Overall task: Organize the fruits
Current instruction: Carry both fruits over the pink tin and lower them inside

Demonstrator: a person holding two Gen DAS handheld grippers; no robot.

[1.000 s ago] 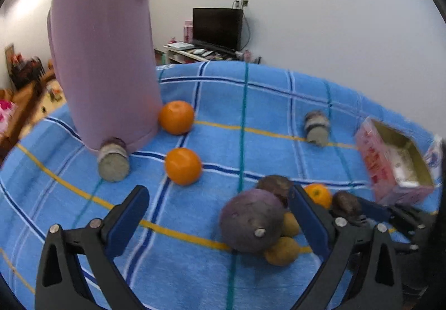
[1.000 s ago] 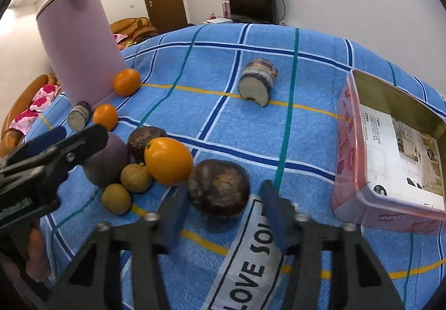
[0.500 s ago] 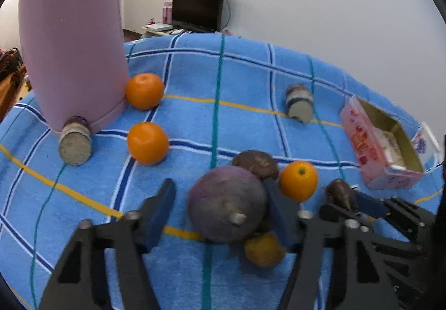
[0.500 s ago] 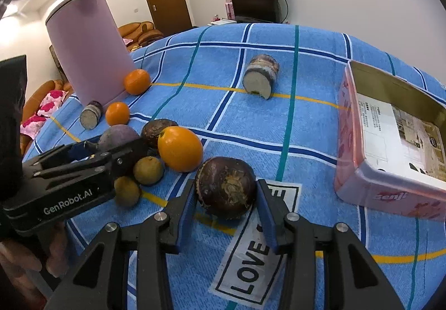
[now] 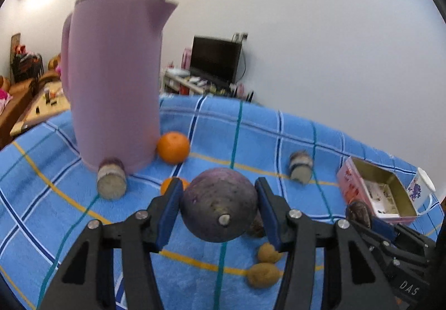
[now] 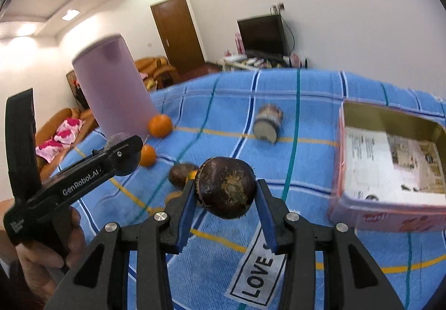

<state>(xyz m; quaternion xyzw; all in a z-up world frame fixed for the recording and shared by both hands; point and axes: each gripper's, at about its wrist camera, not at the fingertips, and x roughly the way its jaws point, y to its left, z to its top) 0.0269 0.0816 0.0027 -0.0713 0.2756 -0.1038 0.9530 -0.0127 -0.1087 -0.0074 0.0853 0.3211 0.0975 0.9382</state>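
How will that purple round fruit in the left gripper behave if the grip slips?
The purple round fruit looks smooth and near-spherical, so it would likely roll once dropped on the blue cloth. The left gripper touches only its sides, so it could slip out. It seems firm, not squashy.

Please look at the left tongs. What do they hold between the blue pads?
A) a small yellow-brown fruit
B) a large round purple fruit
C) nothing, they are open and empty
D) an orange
B: in the left wrist view the left tongs have both blue pads pressed on the sides of the large round purple fruit, while the orange lies on the blue cloth beside the pink jug.
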